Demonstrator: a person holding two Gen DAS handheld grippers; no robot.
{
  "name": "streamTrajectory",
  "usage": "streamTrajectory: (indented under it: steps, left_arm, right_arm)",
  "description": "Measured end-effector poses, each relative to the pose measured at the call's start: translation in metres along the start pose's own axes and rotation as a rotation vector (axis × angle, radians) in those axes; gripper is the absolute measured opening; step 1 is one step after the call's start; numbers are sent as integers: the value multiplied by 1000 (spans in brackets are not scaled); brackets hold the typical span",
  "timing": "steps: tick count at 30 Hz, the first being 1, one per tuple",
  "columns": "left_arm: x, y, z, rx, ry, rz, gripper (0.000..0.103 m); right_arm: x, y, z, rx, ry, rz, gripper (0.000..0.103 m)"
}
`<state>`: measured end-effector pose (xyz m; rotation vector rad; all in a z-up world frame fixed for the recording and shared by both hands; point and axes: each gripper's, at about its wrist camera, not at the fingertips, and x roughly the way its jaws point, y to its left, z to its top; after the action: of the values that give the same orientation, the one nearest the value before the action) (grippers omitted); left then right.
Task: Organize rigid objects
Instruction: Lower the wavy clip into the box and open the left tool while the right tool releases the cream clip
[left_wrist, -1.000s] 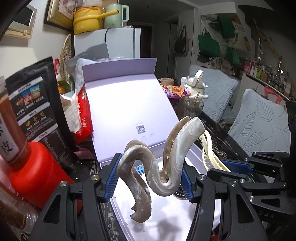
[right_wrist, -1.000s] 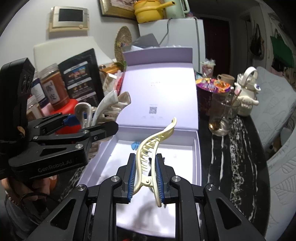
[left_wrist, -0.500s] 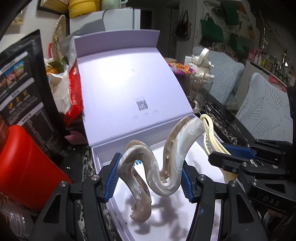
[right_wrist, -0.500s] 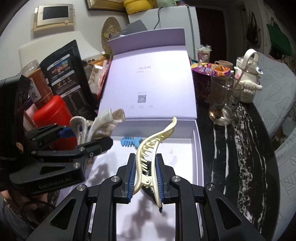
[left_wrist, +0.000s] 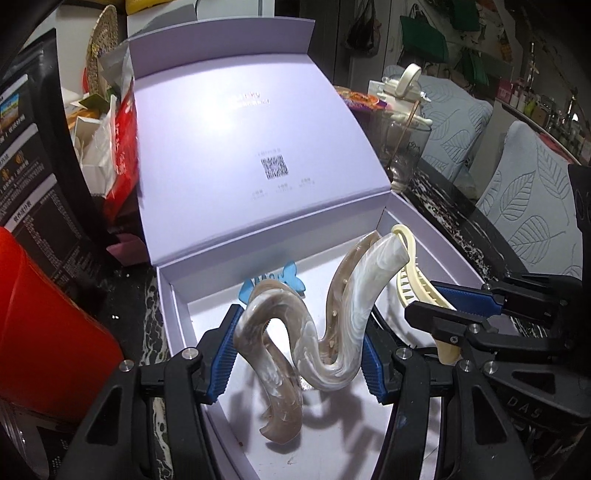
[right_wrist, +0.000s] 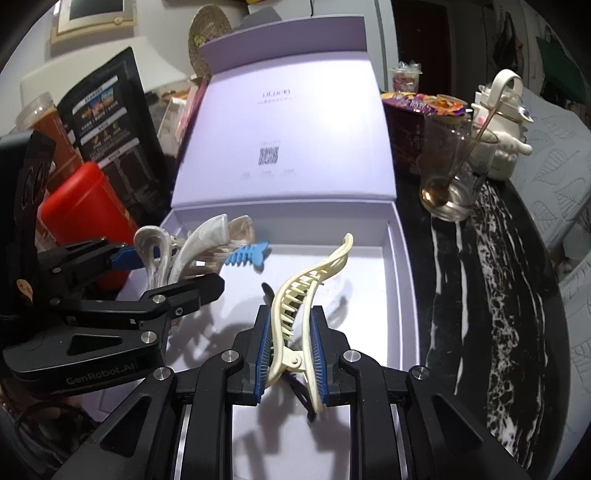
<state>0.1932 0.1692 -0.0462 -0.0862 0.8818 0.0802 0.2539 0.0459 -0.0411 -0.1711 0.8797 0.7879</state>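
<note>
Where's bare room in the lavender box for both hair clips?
The box floor is bare from the blue fishbone clip to the right wall, and along the front. The left tool with the marbled clip and the right tool with the cream clip crowd the left and middle. Outside, the left tabletop is packed.

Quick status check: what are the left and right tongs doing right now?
Left tongs: closed on the marbled wavy hair clip.
Right tongs: closed on the cream hair clip.

Left gripper (left_wrist: 297, 354) and right gripper (right_wrist: 290, 356), jaws clamped (both angled down), seemingly side by side.
</note>
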Motion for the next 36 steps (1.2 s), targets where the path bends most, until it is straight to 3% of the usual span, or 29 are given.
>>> streamTrajectory:
  steps: [17,27,36]
  left_arm:
    - [14,10,1,-53,79,36,58]
    - [19,11,2,-78,115,32,60]
    - [0,6,6,-75,52,42,60]
  right_arm:
    - [18,4,-2,-9,63,-4,21]
    - [13,2,-2,5,57,-31,32]
    - [-4,5,0,14,20,-43,32]
